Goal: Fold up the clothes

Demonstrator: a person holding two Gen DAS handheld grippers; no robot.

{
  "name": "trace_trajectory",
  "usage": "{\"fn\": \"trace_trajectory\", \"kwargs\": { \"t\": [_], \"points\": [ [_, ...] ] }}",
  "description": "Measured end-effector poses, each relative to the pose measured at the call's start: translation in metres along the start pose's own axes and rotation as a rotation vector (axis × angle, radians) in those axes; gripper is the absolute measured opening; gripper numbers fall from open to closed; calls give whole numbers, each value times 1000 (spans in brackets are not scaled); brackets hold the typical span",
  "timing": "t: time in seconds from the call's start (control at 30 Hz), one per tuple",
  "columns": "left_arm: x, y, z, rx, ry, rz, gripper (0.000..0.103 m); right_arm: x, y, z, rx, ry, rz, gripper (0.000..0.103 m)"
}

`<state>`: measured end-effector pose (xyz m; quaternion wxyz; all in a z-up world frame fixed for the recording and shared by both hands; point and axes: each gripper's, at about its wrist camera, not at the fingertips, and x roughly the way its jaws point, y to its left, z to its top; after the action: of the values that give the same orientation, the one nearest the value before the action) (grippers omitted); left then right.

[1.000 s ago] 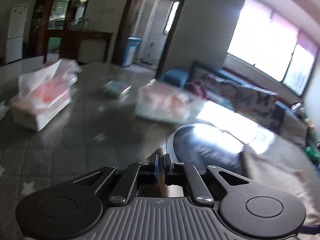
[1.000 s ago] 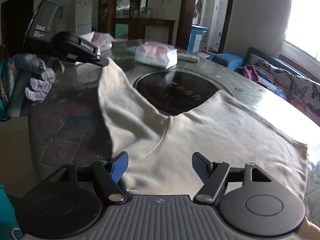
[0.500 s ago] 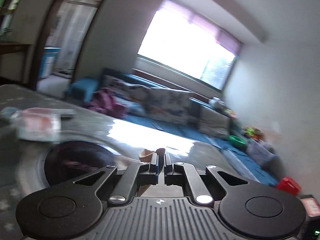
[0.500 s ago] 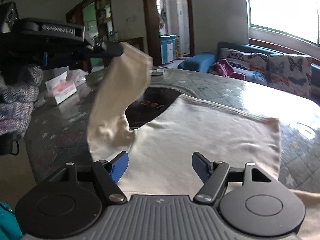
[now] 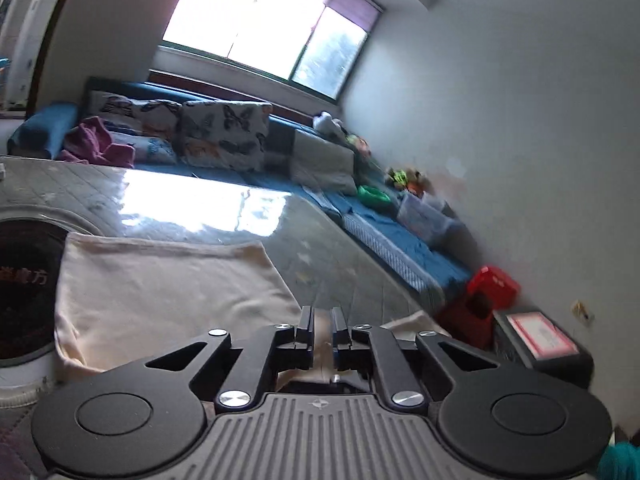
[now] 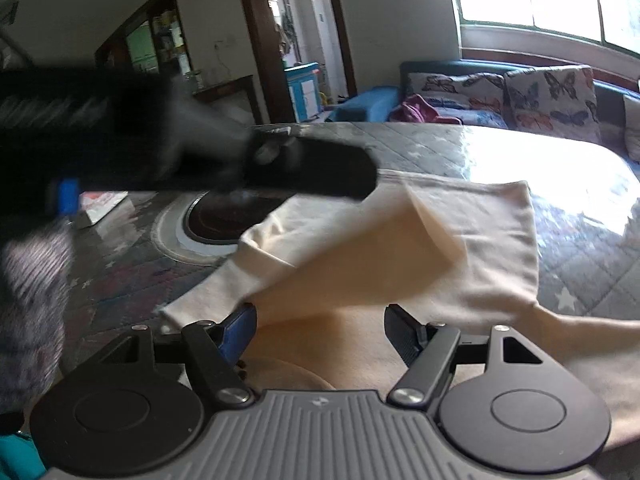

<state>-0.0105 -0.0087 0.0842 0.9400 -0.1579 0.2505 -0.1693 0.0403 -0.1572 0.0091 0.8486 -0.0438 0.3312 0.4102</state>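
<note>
Garment: a cream T-shirt (image 6: 460, 248) is lying spread on the bench (image 6: 580, 240), partly covering the round black inset plate (image 6: 224, 220) near the bench's middle.
Left hand-held gripper (image 5: 321, 322): its jaws are pinched together on a fold of the shirt's cloth; in the right wrist view it is showing as a blurred black shape (image 6: 312, 170) lifting one side of the shirt above the flat part.
Right hand-held gripper (image 6: 320, 330): its jaws are standing apart, holding nothing, hovering just above the near part of the shirt.
Step in hand: probably carrying the lifted side across the body of the shirt to make a lengthwise fold.
Doing it well: the cloth is limp and is sagging, so keeping it taut and lowering it edge-to-edge should avoid wrinkles; the free gripper could be pinning the near part.
</note>
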Motion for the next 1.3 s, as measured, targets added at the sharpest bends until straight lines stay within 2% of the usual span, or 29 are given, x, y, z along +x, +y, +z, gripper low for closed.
{"fn": "trace_trajectory", "kwargs": {
  "t": [0.1, 0.2, 0.37, 0.47, 0.5, 0.6, 0.63, 0.7, 0.73, 0.83, 0.93, 1.13, 1.3],
  "points": [
    [-16, 17, -4, 22, -12, 43, 15, 0, -8, -4, 39, 8, -3, 72],
    [-38, 54, -6, 26, -13, 122, 22, -3, -14, -7, 62, 11, -7, 72],
    [-65, 98, -33, 38, 55, 249, 25, -10, -32, -11, 131, -2, -30, 72],
    [-71, 106, -54, 56, 112, 267, 31, -10, -34, -9, 141, 1, -42, 72],
    [-72, 108, -59, 67, 125, 274, 32, -10, -34, -8, 141, 2, -46, 68],
    [-72, 106, -68, 75, 131, 291, 32, -10, -35, -6, 141, 7, -57, 50],
    [-71, 107, -67, 66, 126, 294, 32, -10, -35, -5, 141, 8, -61, 40],
    [-71, 104, -61, 57, 98, 290, 32, -10, -35, -3, 142, 11, -69, 25],
    [-72, 102, -57, 61, 83, 284, 32, -10, -35, -2, 142, 12, -73, 21],
    [-64, 96, -41, 96, 41, 263, 32, -10, -36, 0, 142, 17, -84, 18],
    [-45, 94, -29, 157, 30, 250, 32, -13, -30, 4, 106, 11, -93, 15],
    [-15, 107, -19, 193, 59, 285, 30, -21, -26, 9, 68, -8, -111, 10],
    [-5, 118, -17, 268, 116, 248, 32, -21, -27, 13, 47, -8, -112, 8]
  ]
}}
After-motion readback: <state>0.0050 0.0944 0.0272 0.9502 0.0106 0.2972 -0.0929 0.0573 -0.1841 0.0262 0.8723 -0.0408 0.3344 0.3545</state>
